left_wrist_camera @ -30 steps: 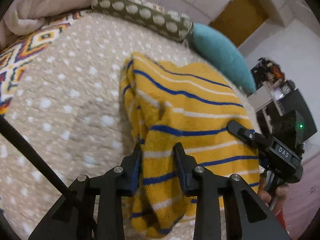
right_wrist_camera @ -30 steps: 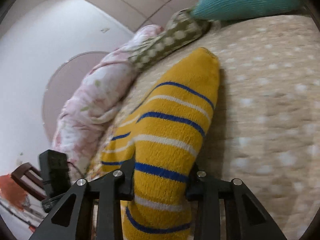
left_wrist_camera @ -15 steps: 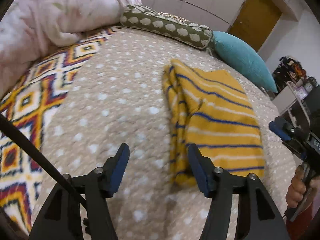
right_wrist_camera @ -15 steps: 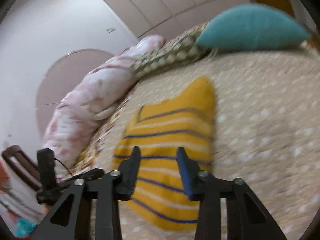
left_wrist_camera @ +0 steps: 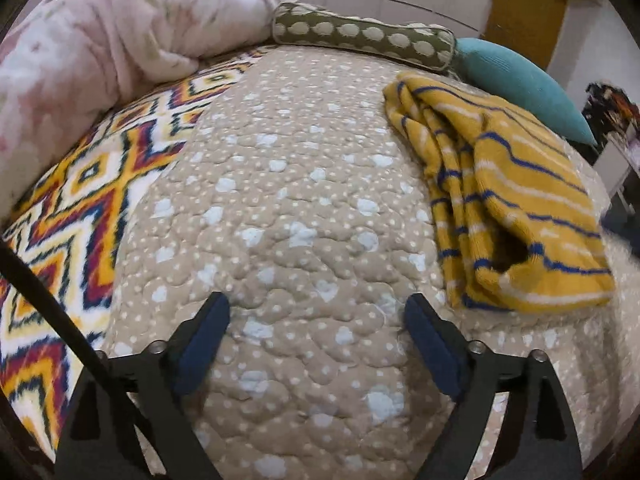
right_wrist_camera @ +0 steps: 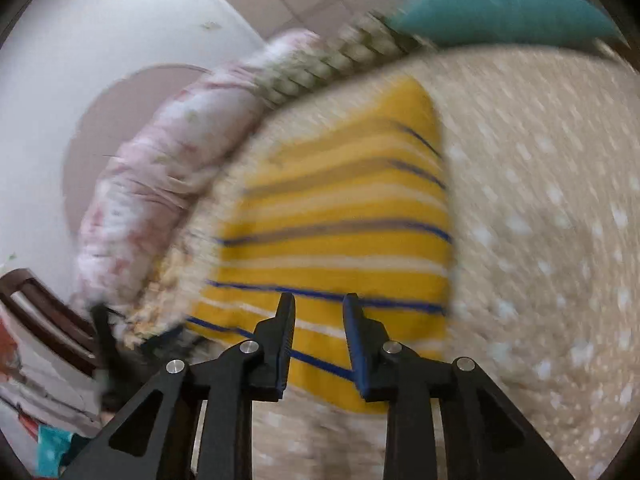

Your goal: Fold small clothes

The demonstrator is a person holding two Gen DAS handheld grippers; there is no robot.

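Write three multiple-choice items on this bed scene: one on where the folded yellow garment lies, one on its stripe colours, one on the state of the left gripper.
1. Where does the yellow garment lie?
A. On the beige dotted quilt, near the teal pillow
B. On top of the pink blanket
C. On the floor

2. Which stripe colours does it carry?
A. Red and green
B. Blue and white
C. Black only

3. How does the left gripper stand?
A. Clamped on the garment
B. Wide apart with only quilt between the fingers
C. Shut on a pillow

Answers:
1 A, it rests on the quilt just in front of the teal pillow, well apart from the pink blanket.
2 B, thin blue and pale white lines cross the yellow knit.
3 B, the jaws are opening and the garment lies off to their right.
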